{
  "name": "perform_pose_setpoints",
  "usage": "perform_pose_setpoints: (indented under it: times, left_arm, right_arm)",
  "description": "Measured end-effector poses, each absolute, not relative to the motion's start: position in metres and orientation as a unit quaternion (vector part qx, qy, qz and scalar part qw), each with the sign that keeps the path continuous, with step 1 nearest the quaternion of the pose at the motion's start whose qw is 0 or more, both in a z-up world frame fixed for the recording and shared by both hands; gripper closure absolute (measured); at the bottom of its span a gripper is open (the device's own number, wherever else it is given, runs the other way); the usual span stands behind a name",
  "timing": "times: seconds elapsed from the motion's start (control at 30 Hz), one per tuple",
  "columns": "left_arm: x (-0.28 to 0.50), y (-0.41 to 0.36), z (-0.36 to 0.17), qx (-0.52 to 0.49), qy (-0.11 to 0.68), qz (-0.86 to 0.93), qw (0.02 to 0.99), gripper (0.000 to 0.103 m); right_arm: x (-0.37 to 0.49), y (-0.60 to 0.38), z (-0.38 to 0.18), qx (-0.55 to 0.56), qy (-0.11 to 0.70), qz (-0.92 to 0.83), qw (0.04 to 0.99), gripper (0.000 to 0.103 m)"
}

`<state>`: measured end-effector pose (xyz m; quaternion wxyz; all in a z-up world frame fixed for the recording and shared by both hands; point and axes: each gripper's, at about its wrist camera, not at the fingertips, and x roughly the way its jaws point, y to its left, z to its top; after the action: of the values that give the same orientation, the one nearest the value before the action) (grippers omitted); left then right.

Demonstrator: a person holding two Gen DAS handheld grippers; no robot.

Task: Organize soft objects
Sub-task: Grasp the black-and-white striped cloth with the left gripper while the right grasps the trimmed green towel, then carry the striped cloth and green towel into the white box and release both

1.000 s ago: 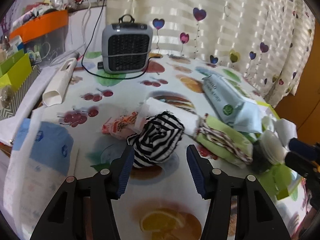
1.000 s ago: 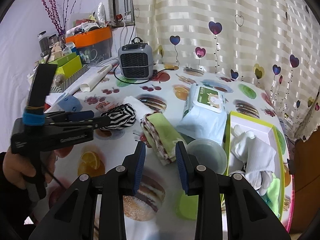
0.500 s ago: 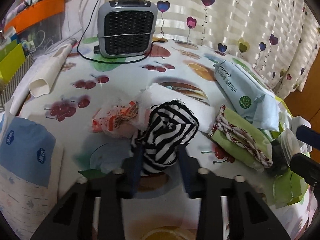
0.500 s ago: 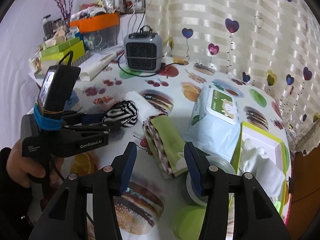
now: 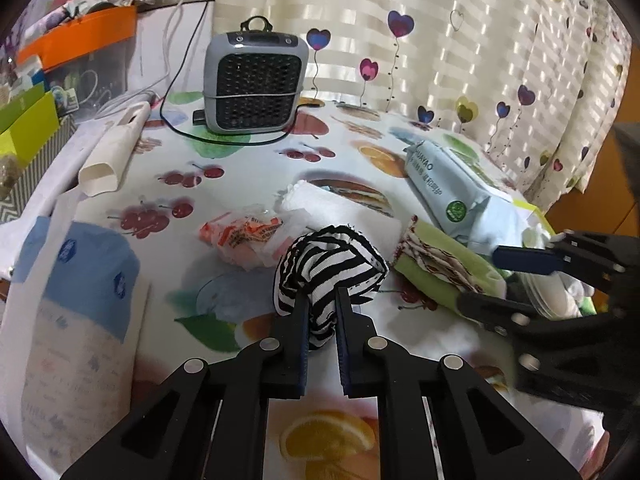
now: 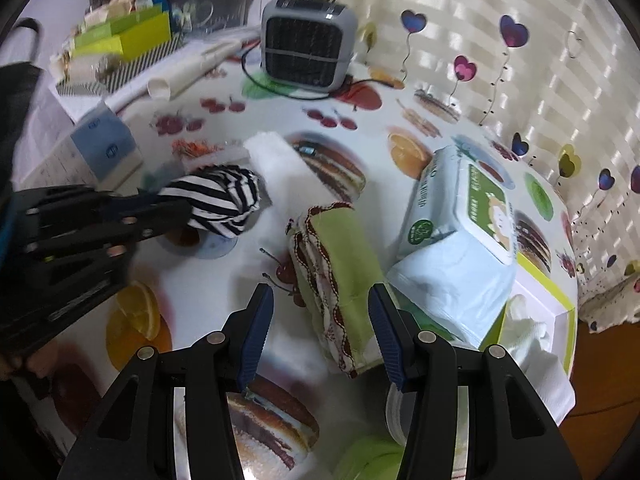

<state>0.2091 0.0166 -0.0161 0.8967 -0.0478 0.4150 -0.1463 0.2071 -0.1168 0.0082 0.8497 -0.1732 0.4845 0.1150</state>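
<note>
My left gripper (image 5: 322, 322) is shut on a black-and-white striped cloth (image 5: 328, 268), which bunches up above the fruit-print tablecloth; the cloth also shows in the right wrist view (image 6: 220, 202). My right gripper (image 6: 320, 320) is open, its fingers either side of the near end of a folded green cloth with red trim (image 6: 336, 272), just above the table. That green cloth lies right of the striped one in the left wrist view (image 5: 444, 268). A folded white cloth (image 6: 276, 160) lies behind both.
A pale blue wipes pack (image 6: 460, 240) and a green-rimmed box with white cloths (image 6: 536, 320) sit to the right. A grey fan heater (image 5: 252, 80) with its cable stands at the back. A blue tissue pack (image 5: 72, 280) and a snack wrapper (image 5: 244, 236) lie left.
My left gripper moved forward and closed on the striped cloth. My right gripper opened wider and moved down and forward to straddle the green cloth.
</note>
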Motion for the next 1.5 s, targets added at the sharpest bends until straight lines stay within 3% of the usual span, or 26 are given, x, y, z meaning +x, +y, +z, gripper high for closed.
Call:
perform_pose_setpoints:
  times: [0.43,0.47,0.5,0.6,1.5]
  left_arm:
    - [0.193,0.024,-0.020,-0.062,0.421,-0.151,0.892,0.092]
    - [0.193,0.024,-0.020,-0.062,0.421,-0.152,0.892,0.092]
    - [0.193,0.024,-0.020,-0.063,0.422,-0.153,0.892,0.092]
    - [0.192,0.022,-0.020,-0.063,0.420,-0.157,0.891,0.092]
    - [0.137,0.033,0.015,-0.058,0.380,-0.163,0.909,0.092]
  right_arm:
    - [0.229,-0.103,-0.025,-0.230,0.528,0.074,0.814,0.053]
    - [0.229,-0.103,-0.025,-0.232,0.525,0.072,0.815,0.057]
    - [0.228,-0.105,-0.024,-0.235,0.521,0.065,0.818,0.072]
    - [0.227,-0.112,-0.014,-0.211,0.510,0.071,0.831,0.081]
    - [0.145,-0.129,0.053,-0.054,0.389,0.170,0.904,0.083]
